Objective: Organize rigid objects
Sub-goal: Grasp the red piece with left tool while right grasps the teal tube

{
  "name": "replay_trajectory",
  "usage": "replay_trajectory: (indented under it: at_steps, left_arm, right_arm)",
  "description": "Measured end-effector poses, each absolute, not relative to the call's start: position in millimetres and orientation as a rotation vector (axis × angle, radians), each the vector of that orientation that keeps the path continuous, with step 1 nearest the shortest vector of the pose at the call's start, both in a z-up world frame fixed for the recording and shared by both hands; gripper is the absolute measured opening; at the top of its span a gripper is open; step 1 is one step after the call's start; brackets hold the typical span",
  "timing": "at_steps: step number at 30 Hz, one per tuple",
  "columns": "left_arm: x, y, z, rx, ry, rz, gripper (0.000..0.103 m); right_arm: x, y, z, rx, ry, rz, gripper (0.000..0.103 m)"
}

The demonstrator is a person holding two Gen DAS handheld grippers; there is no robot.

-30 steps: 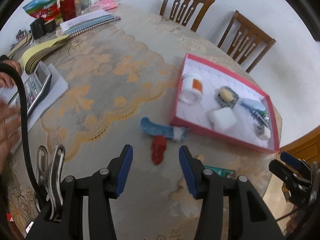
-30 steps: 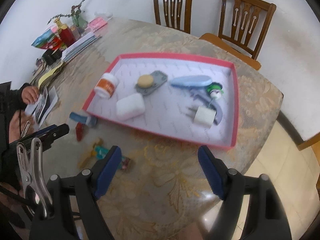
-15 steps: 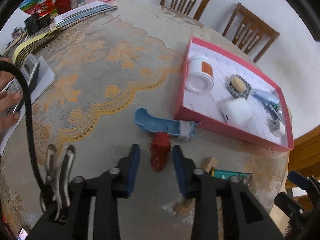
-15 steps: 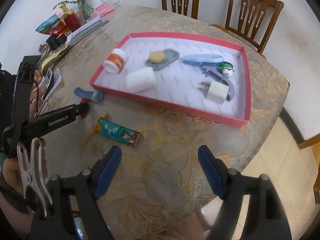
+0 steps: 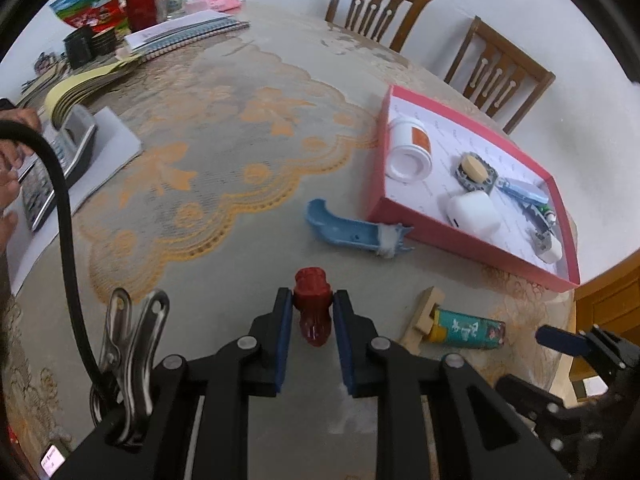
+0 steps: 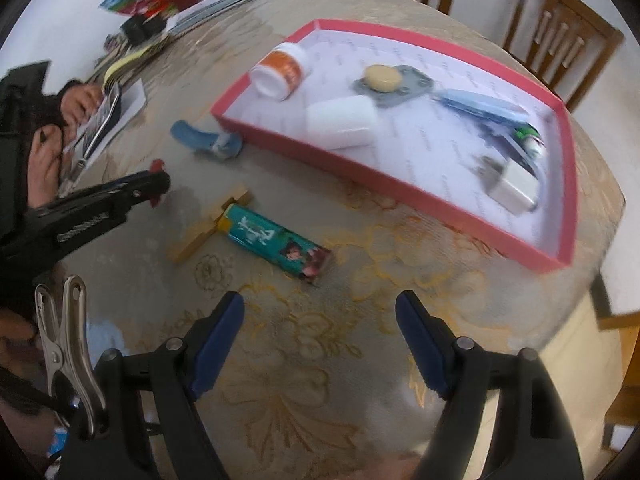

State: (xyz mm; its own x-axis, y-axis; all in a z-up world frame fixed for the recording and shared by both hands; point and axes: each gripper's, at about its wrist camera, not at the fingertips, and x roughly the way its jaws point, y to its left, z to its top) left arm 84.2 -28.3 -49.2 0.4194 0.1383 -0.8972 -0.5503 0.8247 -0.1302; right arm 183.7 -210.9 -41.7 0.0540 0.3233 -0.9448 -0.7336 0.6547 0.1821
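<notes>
Mid-pickup: left tool clenched on the small red piece, low over the surface at 6 o'clock in its own view, pointed toward the pink tray at 2 o'clock. Right tool released, hovering near the teal packet. Next, likely: lift, carry to 2 o'clock, clear the tray's near wall, release.

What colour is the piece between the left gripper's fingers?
Dark red; clearest in the left wrist view, clamped by the left gripper.

blue scoop blocks path to pink tray | bare cloth left
</notes>
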Motion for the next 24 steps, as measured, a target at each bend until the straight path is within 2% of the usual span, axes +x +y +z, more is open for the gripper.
replay_trajectory:
  at_steps: [5,8,11,13,16,24]
  left_arm:
    - [70,-24,-45,-0.46,1.049,0.473,0.022]
    - [64,-23,-45,-0.466,1.049,0.481,0.022]
    - [62,-23,-47,-0.476,1.048,0.482,0.022]
    - [62,-23,-48,-0.48,1.049,0.483,0.022]
    - [61,-23,-49,-0.484,1.051,0.483,0.022]
    - [60,-22,-48,-0.489,1.048,0.493,0.022]
  right_arm:
    - [181,-188,-44,-0.473,1.233,0.904,0.08]
    - [178,-172,-46,-0.525,1.206,0.943,0.075]
    - [176,-158,-55,-0.568,1.209,0.965,0.064]
    - [172,-154,-55,-0.593,1.182,0.975,0.047]
    - [165,-152,-53,-0.608,1.193,1.012,0.035]
    - [143,-147,-51,-0.65,1.197,1.071,0.033]
